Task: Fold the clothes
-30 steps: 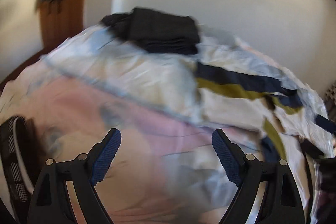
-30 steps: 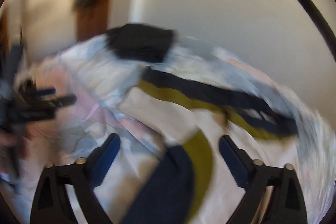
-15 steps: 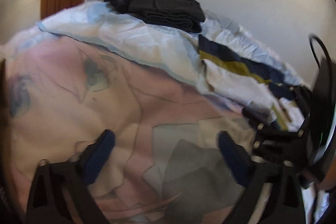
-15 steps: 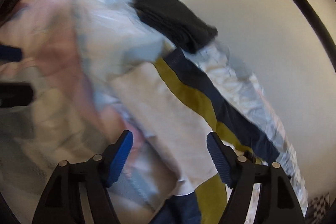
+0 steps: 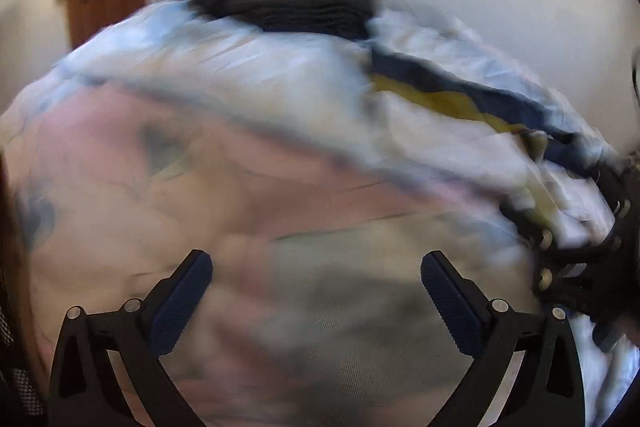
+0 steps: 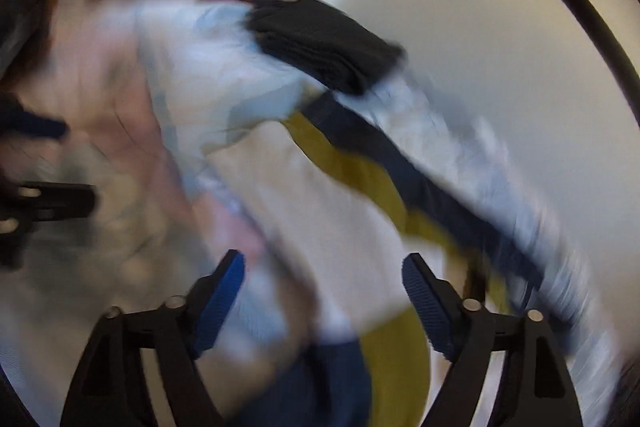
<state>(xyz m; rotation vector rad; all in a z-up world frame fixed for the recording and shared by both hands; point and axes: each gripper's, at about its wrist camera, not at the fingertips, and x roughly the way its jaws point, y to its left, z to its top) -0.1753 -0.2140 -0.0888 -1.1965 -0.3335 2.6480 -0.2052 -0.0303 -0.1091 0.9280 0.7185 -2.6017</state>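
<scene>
A: Grippers first. Left gripper hangs with its jaws wide apart over the pink and grey sheet, nothing between the pads. Right gripper has just been opening its jaws; cloth lies under the gap, but the pads do not press on it.

B: And the garment?

A: White shirt with the olive and navy stripes lies spread on the bed, right in front of the right gripper, its striped edge running off toward the wall. From the left view it sits to the right, with the right gripper beside it.

B: So how would you take it?

A: Pinch one layer only, each gripper at a hem corner (the sheet below is loose and would come up too, I think). Come in low, close firmly, then lift together.

B: Room?

A: Folded black pile sits at the far edge, just beyond the stripes; fold toward yourself, away from it. Left half of the bed looks free. Everything is blurred, so the exact hems I cannot place.
</scene>
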